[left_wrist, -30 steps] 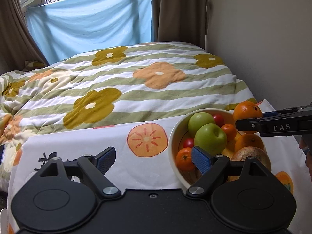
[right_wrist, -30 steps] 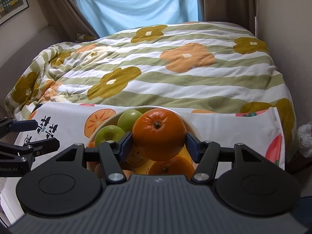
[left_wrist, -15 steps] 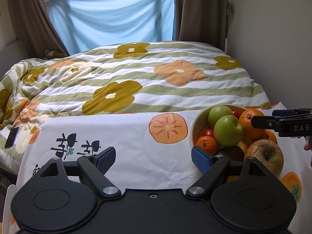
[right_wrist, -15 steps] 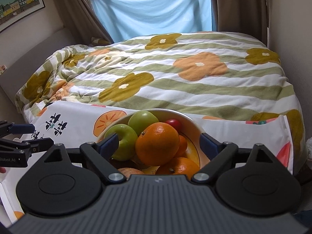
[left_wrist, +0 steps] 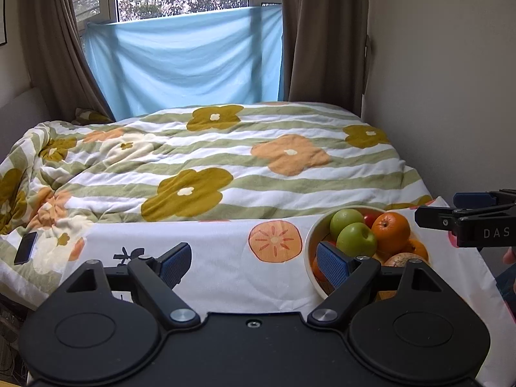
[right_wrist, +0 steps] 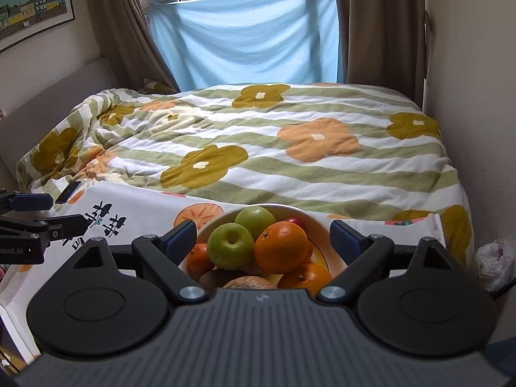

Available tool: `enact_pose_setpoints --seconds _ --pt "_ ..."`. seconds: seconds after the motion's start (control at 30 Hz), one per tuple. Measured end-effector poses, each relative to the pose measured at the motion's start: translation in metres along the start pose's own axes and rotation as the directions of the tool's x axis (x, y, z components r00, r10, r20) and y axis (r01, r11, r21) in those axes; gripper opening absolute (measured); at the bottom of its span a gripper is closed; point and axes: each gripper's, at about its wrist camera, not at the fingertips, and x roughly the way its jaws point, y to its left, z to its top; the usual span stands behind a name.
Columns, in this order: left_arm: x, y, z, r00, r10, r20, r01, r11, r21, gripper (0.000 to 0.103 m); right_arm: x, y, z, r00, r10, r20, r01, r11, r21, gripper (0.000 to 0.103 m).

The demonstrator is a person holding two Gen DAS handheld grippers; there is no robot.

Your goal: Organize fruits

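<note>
Glossy, round oranges (right_wrist: 280,246) and green apples (right_wrist: 230,245) are heaped in a smooth cream bowl (right_wrist: 317,225). Above the bowl, the right gripper (right_wrist: 262,233) is spread wide, holding nothing; beside it, the left gripper (left_wrist: 253,259) is held open, empty.

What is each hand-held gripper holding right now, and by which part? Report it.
Nothing is held. The right hand-held gripper stands open above the bowl, clear of the big orange. The left hand-held gripper is open over the tablecloth.

The bowl (right_wrist: 317,222) bottom and lower fruit, perhaps a pear (right_wrist: 250,282), are hidden.
</note>
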Motion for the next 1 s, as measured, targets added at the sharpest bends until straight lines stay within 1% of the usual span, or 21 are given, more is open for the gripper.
enact_pose_setpoints --seconds 0.17,0.27,0.33,0.43,0.53,0.63,0.77,0.83,1.0 --pt "-0.044 0.014 0.000 0.998 -0.008 0.060 0.009 1.000 -0.016 0.088 -0.046 0.029 0.003 0.999 -0.036 0.033 0.036 0.999 0.010 0.103" --pt "-0.071 0.024 -0.002 0.996 -0.004 0.090 0.007 0.999 -0.033 0.088 -0.071 0.044 0.002 0.997 -0.068 0.038 0.067 0.997 0.027 0.103" --pt "-0.087 0.030 -0.004 0.995 -0.003 0.104 0.008 0.999 -0.043 0.088 -0.089 0.054 -0.001 0.994 -0.101 0.033 0.100 0.994 0.035 0.103" --pt "-0.107 0.038 -0.009 0.993 0.002 0.121 0.003 0.999 -0.047 0.088 -0.114 0.067 -0.006 0.992 -0.124 0.031 0.122 0.991 0.058 0.103" --pt "-0.121 0.043 -0.015 0.993 0.011 0.117 -0.006 0.999 -0.043 0.088 -0.135 0.079 -0.014 0.989 -0.144 0.024 0.142 0.987 0.079 0.103" --pt "-0.133 0.046 -0.023 0.993 0.013 0.116 -0.008 0.999 -0.044 0.089 -0.151 0.089 -0.024 0.985 -0.171 0.015 0.169 0.982 0.089 0.103" --pt "-0.145 0.047 -0.035 0.993 0.017 0.115 -0.012 0.999 -0.038 0.100 -0.163 0.099 -0.037 0.978 -0.207 0.012 0.205 0.974 0.094 0.103" --pt "-0.150 0.048 -0.042 0.993 0.017 0.114 -0.013 0.999 -0.038 0.103 -0.168 0.105 -0.044 0.973 -0.231 0.007 0.230 0.969 0.090 0.103" --pt "-0.157 0.044 -0.057 0.995 0.033 0.099 -0.031 0.999 -0.029 0.103 -0.174 0.114 -0.057 0.970 -0.241 -0.007 0.241 0.965 0.100 0.103"
